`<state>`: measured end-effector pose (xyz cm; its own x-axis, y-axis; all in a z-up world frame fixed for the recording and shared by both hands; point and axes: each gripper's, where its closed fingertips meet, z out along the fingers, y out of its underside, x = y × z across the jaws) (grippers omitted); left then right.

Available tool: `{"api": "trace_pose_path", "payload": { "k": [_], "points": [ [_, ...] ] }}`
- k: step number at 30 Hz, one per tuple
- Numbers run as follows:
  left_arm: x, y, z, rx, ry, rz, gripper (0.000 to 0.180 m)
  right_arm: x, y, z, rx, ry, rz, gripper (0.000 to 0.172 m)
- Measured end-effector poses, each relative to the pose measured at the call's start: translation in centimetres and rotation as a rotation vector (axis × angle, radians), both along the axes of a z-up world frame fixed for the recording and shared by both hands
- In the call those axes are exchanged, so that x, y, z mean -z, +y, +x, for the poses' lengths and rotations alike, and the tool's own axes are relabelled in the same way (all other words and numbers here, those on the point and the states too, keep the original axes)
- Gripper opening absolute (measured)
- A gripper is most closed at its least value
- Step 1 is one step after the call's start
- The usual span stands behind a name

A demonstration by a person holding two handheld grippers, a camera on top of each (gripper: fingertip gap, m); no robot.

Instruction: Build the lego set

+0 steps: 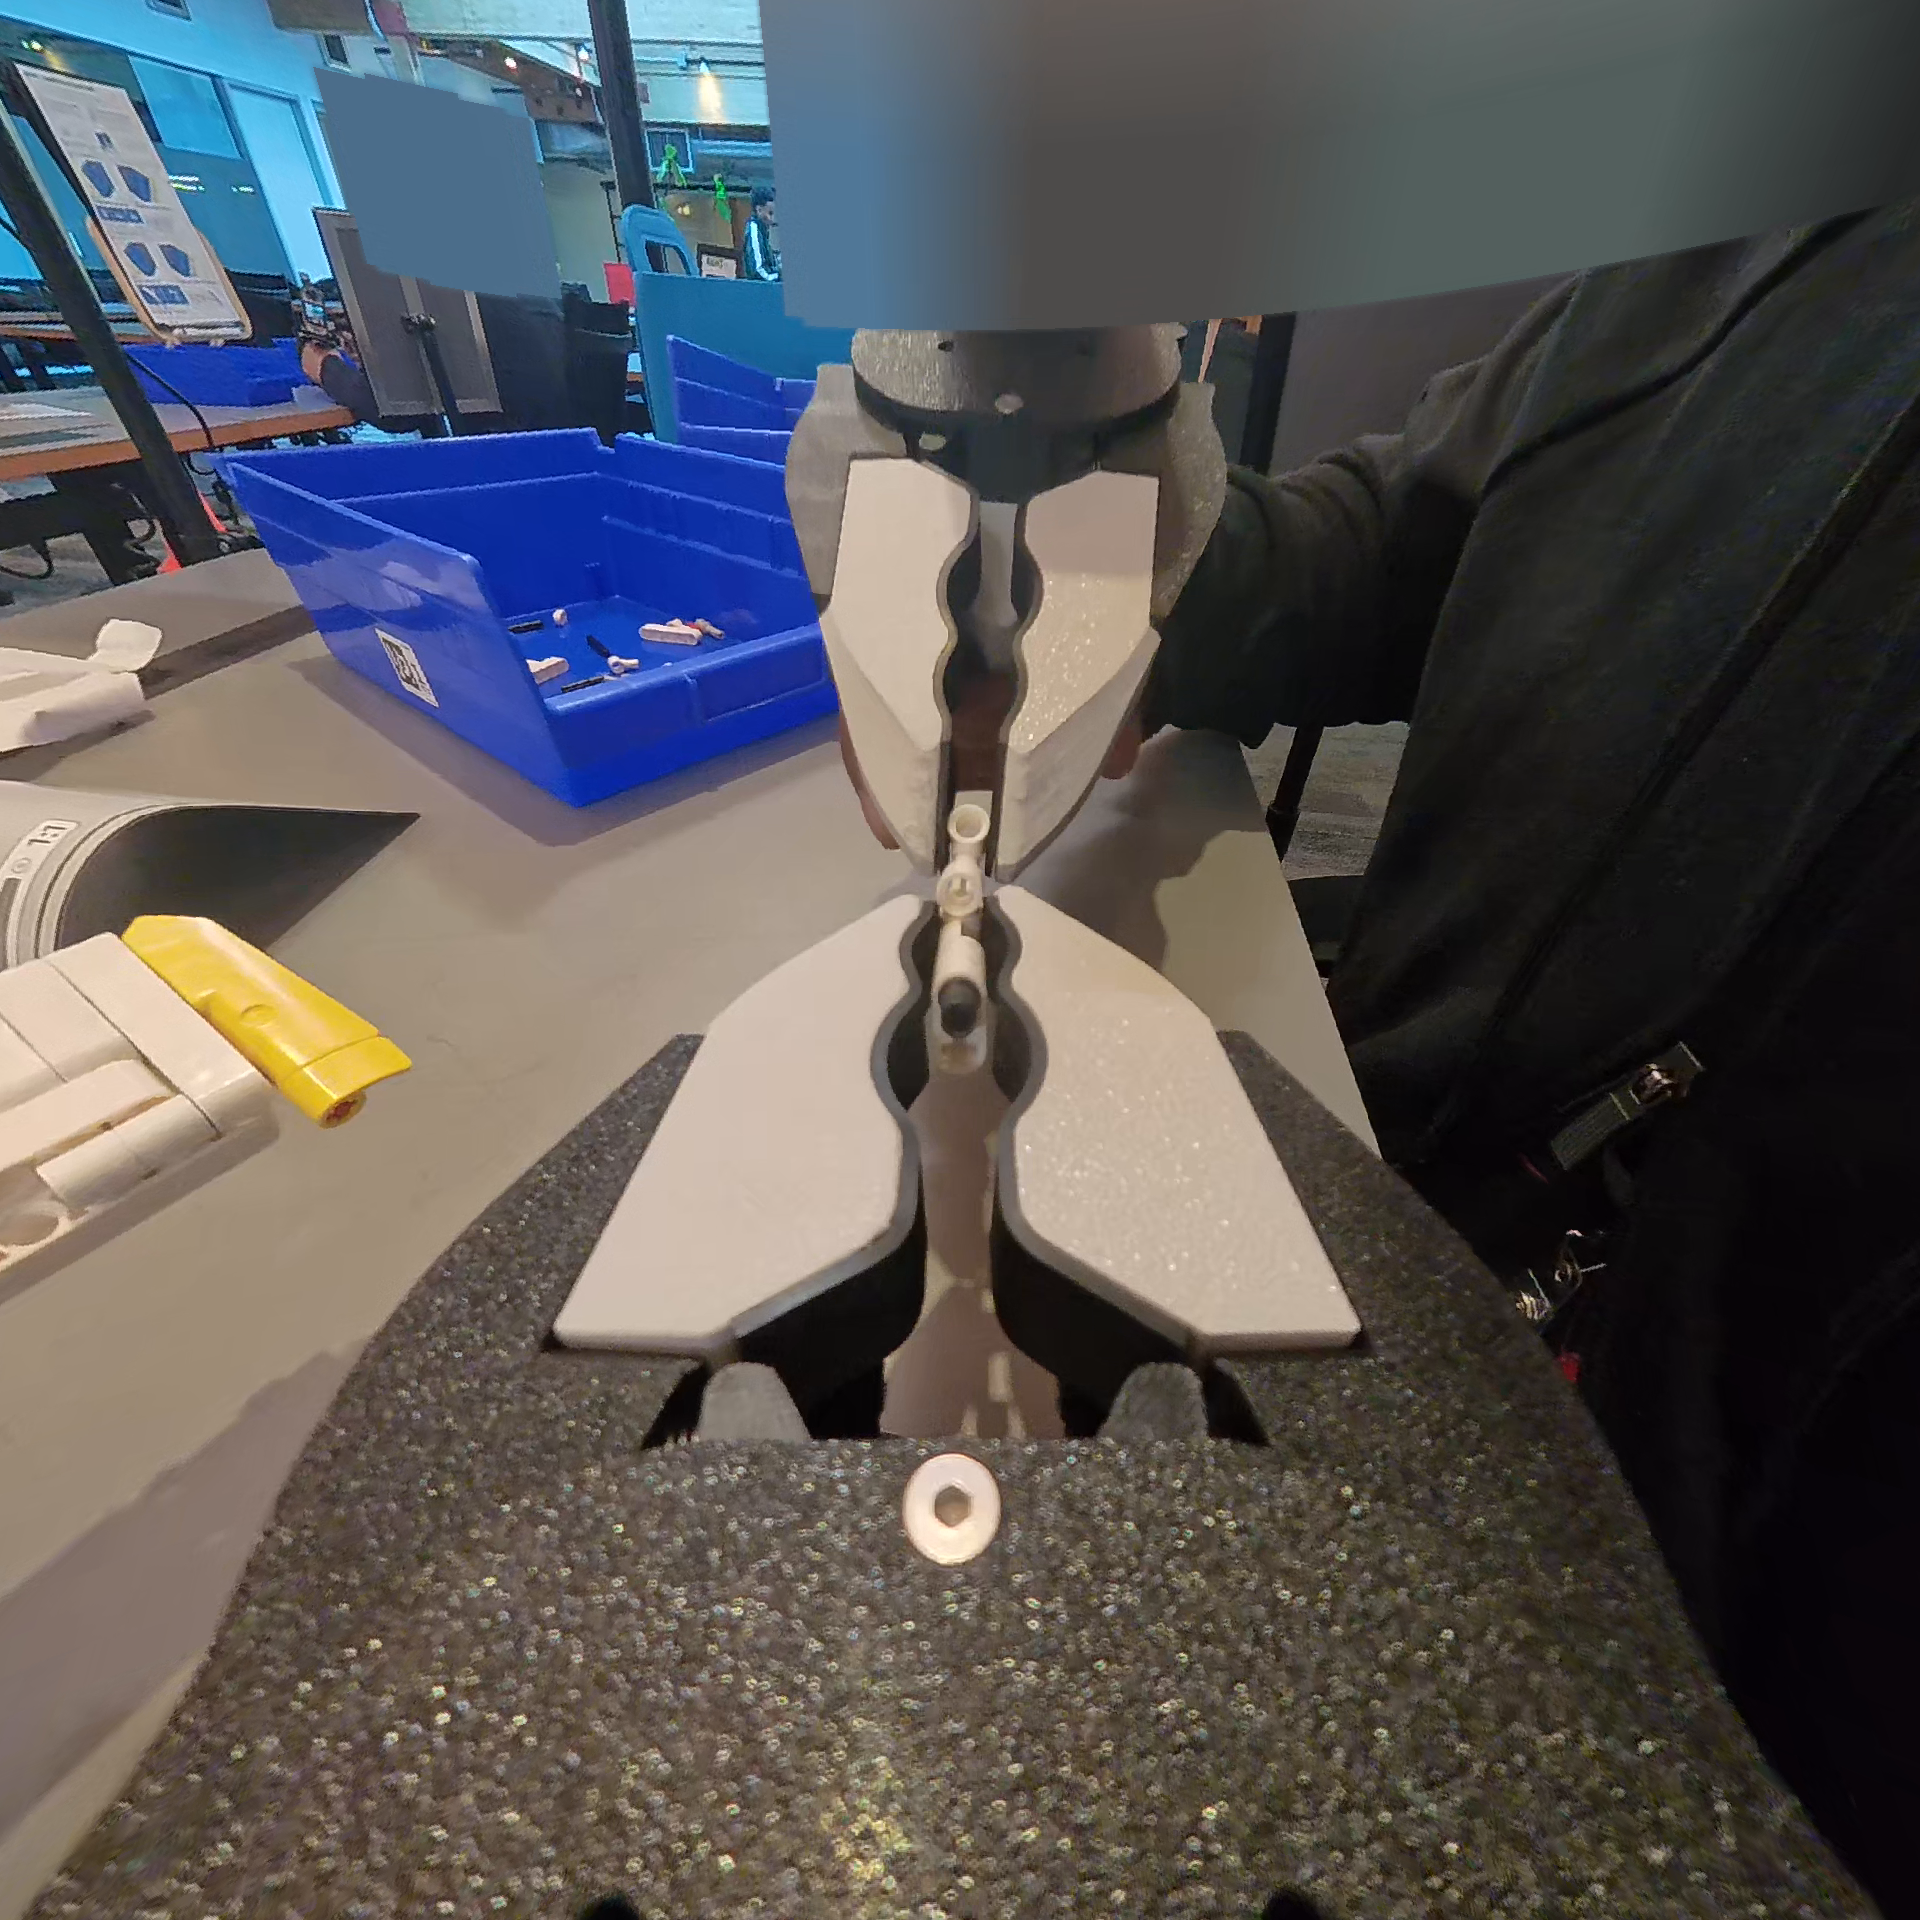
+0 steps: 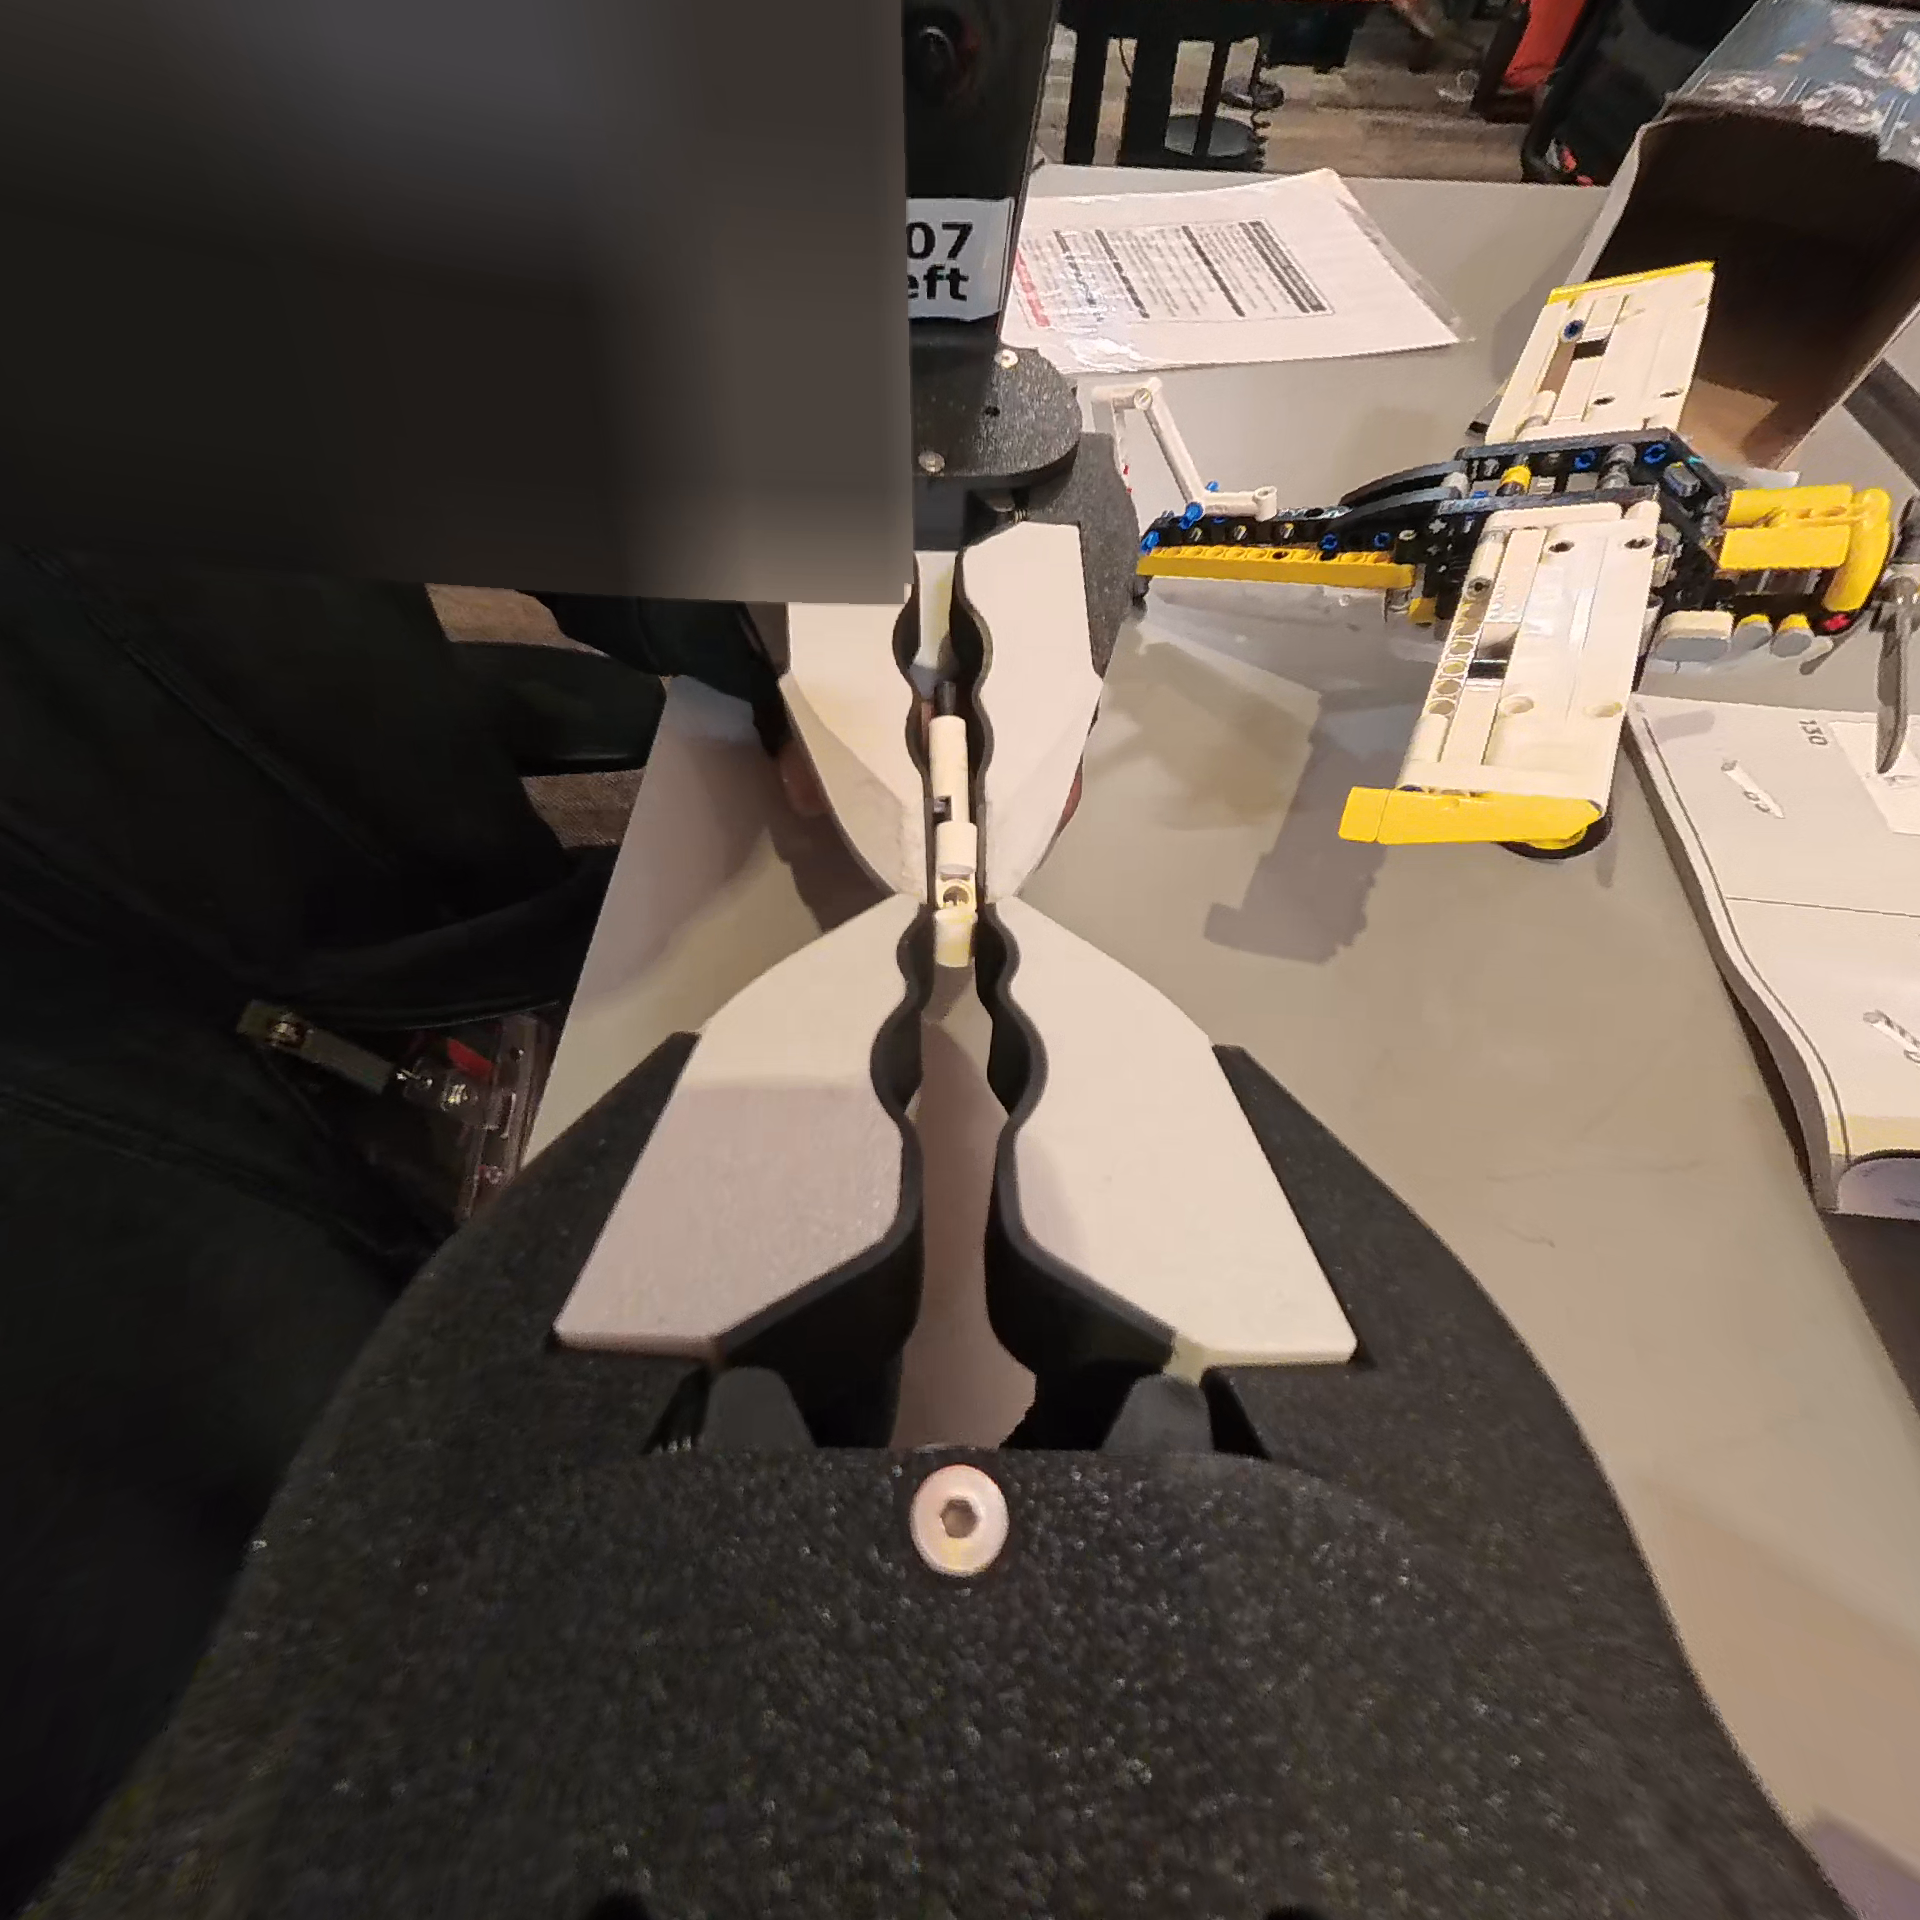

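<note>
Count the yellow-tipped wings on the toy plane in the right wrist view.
2. The near wing reaches toward the camera, its yellow tip by the table's front. The far wing points away toward the cardboard box, with a thin yellow edge.

Two grippers, left (image 1: 961,914) and right (image 2: 951,914), are meeting tip to tip over one grey table (image 1: 582,935), sharing one chain of small white connector pieces (image 1: 961,935). One blue bin (image 1: 499,582) is holding a scatter of small parts, too tiny to count. One yellow-and-white brick airplane (image 2: 1538,582) is sitting beside one open booklet (image 2: 1818,935) and one printed sheet (image 2: 1216,270).
</note>
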<state>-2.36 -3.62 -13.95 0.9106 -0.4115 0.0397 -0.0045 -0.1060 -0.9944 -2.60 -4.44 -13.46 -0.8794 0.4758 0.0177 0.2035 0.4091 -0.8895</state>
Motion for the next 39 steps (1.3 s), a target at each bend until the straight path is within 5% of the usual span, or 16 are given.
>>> {"api": "trace_pose_path", "payload": {
  "k": [18, 39],
  "points": [
    [0.0, -0.2, 0.5, 0.025, 0.016, 0.007, 0.007, -0.1, -0.3, 0.3, -0.023, -0.011, -0.011, 0.007],
    [1.0, -0.1, 1.0, 0.024, 0.104, -0.034, 0.007, 1.3, -0.1, 0.9, -0.149, -0.143, 0.387, 0.007]
  ]
}}
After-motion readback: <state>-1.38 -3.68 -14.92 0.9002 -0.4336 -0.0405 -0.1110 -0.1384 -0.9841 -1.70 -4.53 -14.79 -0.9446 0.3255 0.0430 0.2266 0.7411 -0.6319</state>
